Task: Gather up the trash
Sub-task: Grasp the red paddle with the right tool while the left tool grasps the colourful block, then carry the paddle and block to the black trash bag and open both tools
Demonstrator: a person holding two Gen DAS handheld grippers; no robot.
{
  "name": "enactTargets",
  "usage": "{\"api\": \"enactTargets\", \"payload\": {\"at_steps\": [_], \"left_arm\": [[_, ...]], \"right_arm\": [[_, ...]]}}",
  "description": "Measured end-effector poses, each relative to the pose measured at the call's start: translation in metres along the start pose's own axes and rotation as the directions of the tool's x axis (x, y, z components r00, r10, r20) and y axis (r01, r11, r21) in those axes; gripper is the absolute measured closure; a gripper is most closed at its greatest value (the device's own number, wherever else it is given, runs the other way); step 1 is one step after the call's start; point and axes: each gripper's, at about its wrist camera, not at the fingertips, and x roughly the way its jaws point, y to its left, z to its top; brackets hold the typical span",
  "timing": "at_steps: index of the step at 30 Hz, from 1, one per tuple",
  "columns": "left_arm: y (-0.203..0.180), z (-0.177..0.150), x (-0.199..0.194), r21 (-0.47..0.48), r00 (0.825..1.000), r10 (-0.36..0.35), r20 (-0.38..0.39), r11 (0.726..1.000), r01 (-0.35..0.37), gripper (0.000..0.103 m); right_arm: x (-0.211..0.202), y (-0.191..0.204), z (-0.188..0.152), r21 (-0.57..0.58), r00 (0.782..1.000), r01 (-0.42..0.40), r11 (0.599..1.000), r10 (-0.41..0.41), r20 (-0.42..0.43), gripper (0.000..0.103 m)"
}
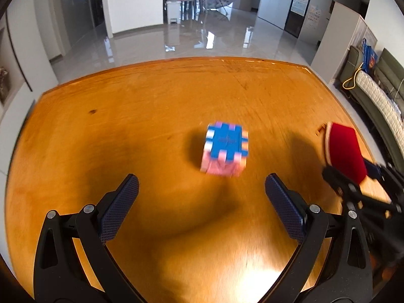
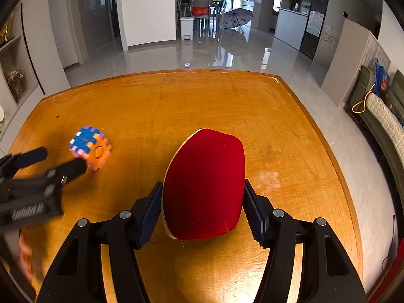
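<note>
A foam puzzle cube [image 1: 225, 149] with a blue top and pink and orange sides sits on the wooden table [image 1: 151, 106], just ahead of my left gripper [image 1: 202, 189]. The left gripper is open and empty, its jaws wide apart short of the cube. My right gripper [image 2: 203, 197] is shut on a red table tennis paddle [image 2: 205, 184], gripping the blade by its two edges above the table. The cube also shows in the right wrist view [image 2: 91, 147], with the left gripper [image 2: 58, 160] close to it. The paddle [image 1: 344, 149] shows at the right of the left wrist view.
The table's far edge [image 2: 202, 72] meets a glossy grey floor. A pale smudge [image 2: 269, 179] marks the table right of the paddle. A white pedal bin [image 2: 186, 27], chairs and an open umbrella [image 2: 237, 17] stand far back. A sofa [image 2: 386, 123] lies to the right.
</note>
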Motion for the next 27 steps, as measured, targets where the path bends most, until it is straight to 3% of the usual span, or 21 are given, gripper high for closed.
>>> {"api": "enactTargets", "payload": {"at_steps": [5,8,9,10,17,27], "left_arm": [[-0.001,0.017,0.021,0.003,0.999,0.019,0.045,1.000,-0.019,0.008],[-0.007,0.021,0.031,0.016,1.000,-0.010,0.017,1.000,0.010,0.034],[-0.008,0.022,0.035,0.021,1.000,-0.015,-0.001,1.000,0.015,0.056],[-0.009,0.022,0.039,0.024,1.000,-0.014,-0.014,1.000,0.015,0.062],[-0.006,-0.002,0.017,0.019,1.000,-0.013,-0.016,1.000,0.013,0.062],[0.011,-0.057,-0.056,-0.025,1.000,0.017,0.008,1.000,-0.017,0.062]], "right_arm": [[0.007,0.004,-0.002,-0.012,1.000,0.016,1.000,-0.016,-0.012,0.041],[0.008,0.008,-0.004,-0.023,1.000,0.016,1.000,-0.016,-0.015,0.041],[0.007,0.009,-0.005,-0.026,1.000,0.012,1.000,-0.013,-0.014,0.041],[0.006,0.010,-0.006,-0.029,1.000,0.008,1.000,-0.009,-0.013,0.041],[-0.015,0.019,-0.021,-0.026,0.999,-0.039,0.999,0.039,-0.005,0.041],[-0.073,0.055,-0.057,-0.075,0.990,-0.141,0.987,0.142,0.005,0.041]]}}
